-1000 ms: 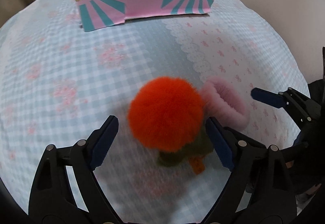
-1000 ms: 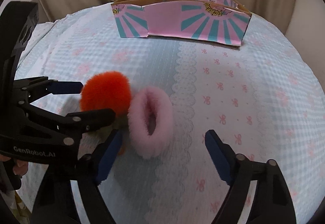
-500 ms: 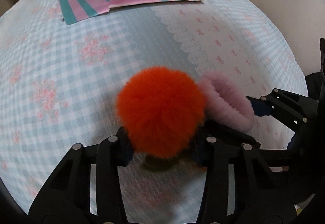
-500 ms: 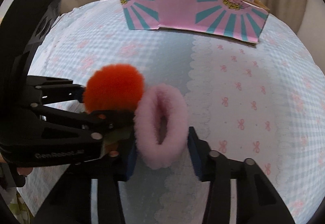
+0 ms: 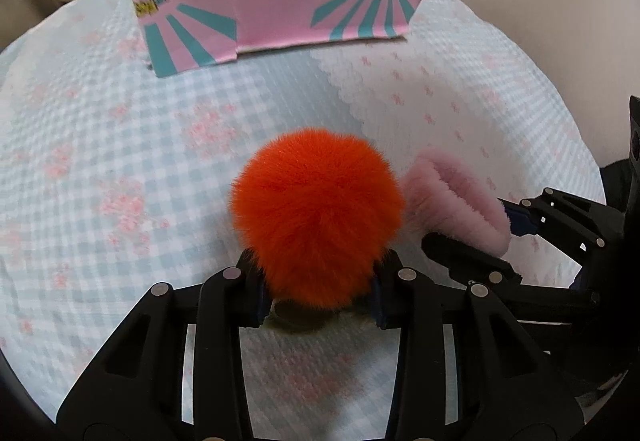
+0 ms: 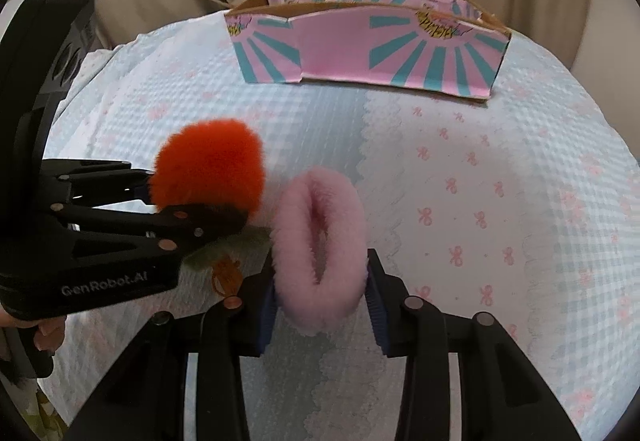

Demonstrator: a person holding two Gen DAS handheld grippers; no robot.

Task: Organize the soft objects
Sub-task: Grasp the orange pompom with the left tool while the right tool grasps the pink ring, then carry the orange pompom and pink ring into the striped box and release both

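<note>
My left gripper (image 5: 318, 297) is shut on a fluffy orange pompom (image 5: 316, 217), held just above the cloth; a green and orange piece hangs under it (image 6: 224, 261). The pompom also shows in the right wrist view (image 6: 210, 171), with the left gripper (image 6: 192, 201) around it. My right gripper (image 6: 322, 305) is shut on a fluffy pink ring (image 6: 320, 253), squeezed into an oval. The ring also shows in the left wrist view (image 5: 456, 205), right of the pompom, with the right gripper (image 5: 508, 245) on it.
A pink and teal cardboard box (image 5: 280, 17), open at the top, stands at the far side of the table; it also shows in the right wrist view (image 6: 372, 45). A pale blue checked cloth (image 6: 500, 181) with pink bows covers the table. Beige curtain hangs behind.
Both grippers went from open to shut, the left on the orange pompom and the right on the pink ring. Both now sit a little higher and nearer the box.
</note>
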